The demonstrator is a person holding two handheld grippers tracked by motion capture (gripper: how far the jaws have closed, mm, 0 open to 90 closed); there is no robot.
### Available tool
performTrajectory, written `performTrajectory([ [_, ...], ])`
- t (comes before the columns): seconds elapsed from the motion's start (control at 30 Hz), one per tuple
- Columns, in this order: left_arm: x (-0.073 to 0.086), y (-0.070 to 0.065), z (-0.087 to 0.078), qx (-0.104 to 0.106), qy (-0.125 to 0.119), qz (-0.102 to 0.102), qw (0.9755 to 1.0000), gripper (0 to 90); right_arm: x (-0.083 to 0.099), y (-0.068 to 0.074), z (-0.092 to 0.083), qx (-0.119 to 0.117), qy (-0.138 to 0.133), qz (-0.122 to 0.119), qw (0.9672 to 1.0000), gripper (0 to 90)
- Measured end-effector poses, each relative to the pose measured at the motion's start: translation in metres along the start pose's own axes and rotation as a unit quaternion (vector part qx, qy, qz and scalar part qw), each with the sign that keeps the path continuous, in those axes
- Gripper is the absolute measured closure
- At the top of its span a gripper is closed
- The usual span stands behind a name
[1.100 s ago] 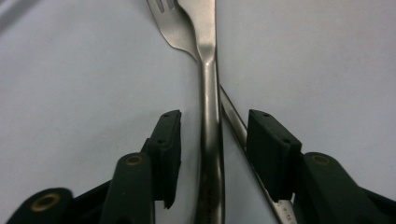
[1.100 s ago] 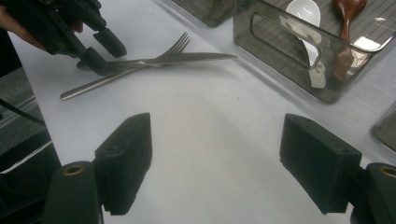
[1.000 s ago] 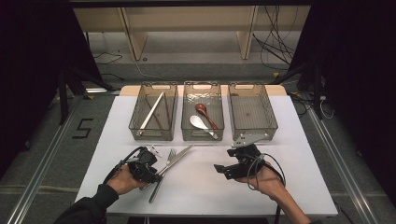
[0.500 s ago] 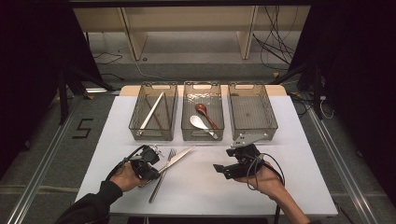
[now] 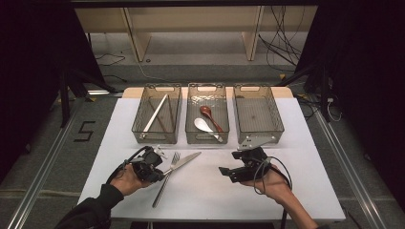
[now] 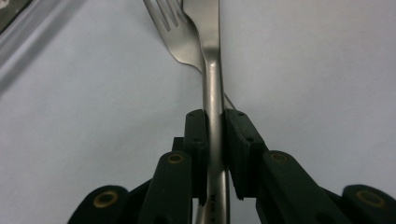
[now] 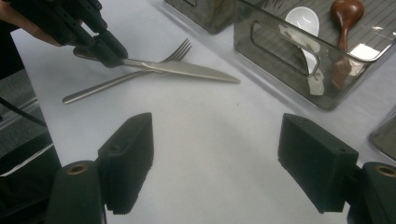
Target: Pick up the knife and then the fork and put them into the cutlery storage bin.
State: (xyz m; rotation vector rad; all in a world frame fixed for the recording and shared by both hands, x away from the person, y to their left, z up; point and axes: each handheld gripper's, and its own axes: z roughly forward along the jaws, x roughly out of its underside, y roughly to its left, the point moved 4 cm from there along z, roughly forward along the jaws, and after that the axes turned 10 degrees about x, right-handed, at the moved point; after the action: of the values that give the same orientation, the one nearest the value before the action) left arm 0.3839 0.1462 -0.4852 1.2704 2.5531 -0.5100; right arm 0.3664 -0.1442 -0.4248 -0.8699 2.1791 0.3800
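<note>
Now the left gripper [image 6: 214, 154] has just been closing, and its black pads are clamped on the handle of the knife [image 6: 211, 70], which runs straight out ahead between them along the gripper's own line. In the high view that knife [image 5: 180, 161] lies on the white counter [image 5: 296, 191] just in front of the middle bin [image 5: 207, 139], blade tip pointing toward that bin and to the right, handle toward the left hand [image 5: 126, 179]. The fork [image 5: 166, 179] lies right beside it, their necks crossing or touching near the clamp, so any lift turns on pulling the knife along its long axis, clear of the tines [image 6: 163, 14]. Left is plainly the nearer hand; the right gripper [image 5: 232, 171] hangs well off to the right of the middle bin's front edge, jaws spread wide with nothing but bare counter between them. From the right gripper view, the knife [image 7: 182, 68] lies across over the fork [image 7: 126, 77]. Hard to call: whether the knife's blade rests on the fork or just skims it. The knife's handle end is cut off at the bottom of the left gripper view, and the tips of the tines run off its top edge.
</note>
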Motion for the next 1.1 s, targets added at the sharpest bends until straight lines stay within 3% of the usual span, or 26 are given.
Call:
performTrajectory([
  [0.23, -0.001, -0.002, 0.001, -0.001, 0.009, 0.006, 0.9999, 78.8, 0.000, 0.003, 0.002, -0.003, 0.004, -0.004, 1.0000, 27.8],
  [0.3, -0.002, -0.003, -0.001, -0.003, -0.002, 0.005, 1.0000, 78.8, 0.000, 0.003, 0.002, -0.003, 0.004, -0.004, 1.0000, 27.8],
  [0.5, -0.004, -0.005, -0.004, 0.002, -0.006, 0.008, 0.9999, 78.9, -0.001, 0.006, 0.004, -0.005, 0.003, -0.009, 0.9999, 27.8],
  [0.77, -0.008, -0.013, -0.006, 0.010, -0.004, 0.021, 0.9997, 78.8, -0.003, 0.017, 0.011, -0.006, 0.002, -0.030, 0.9995, 27.8],
  [0.93, -0.012, -0.021, -0.008, 0.015, -0.004, 0.032, 0.9994, 78.8, -0.005, 0.036, 0.021, 0.003, -0.012, -0.085, 0.9963, 28.2],
  [1.03, -0.015, -0.027, -0.010, 0.020, -0.004, 0.039, 0.9990, 78.8, -0.004, 0.053, 0.029, 0.008, -0.020, -0.131, 0.9911, 28.2],
  [1.1, -0.017, -0.031, -0.010, 0.024, 0.000, 0.045, 0.9987, 78.8, -0.003, 0.064, 0.036, 0.014, -0.023, -0.168, 0.9853, 28.2],
])
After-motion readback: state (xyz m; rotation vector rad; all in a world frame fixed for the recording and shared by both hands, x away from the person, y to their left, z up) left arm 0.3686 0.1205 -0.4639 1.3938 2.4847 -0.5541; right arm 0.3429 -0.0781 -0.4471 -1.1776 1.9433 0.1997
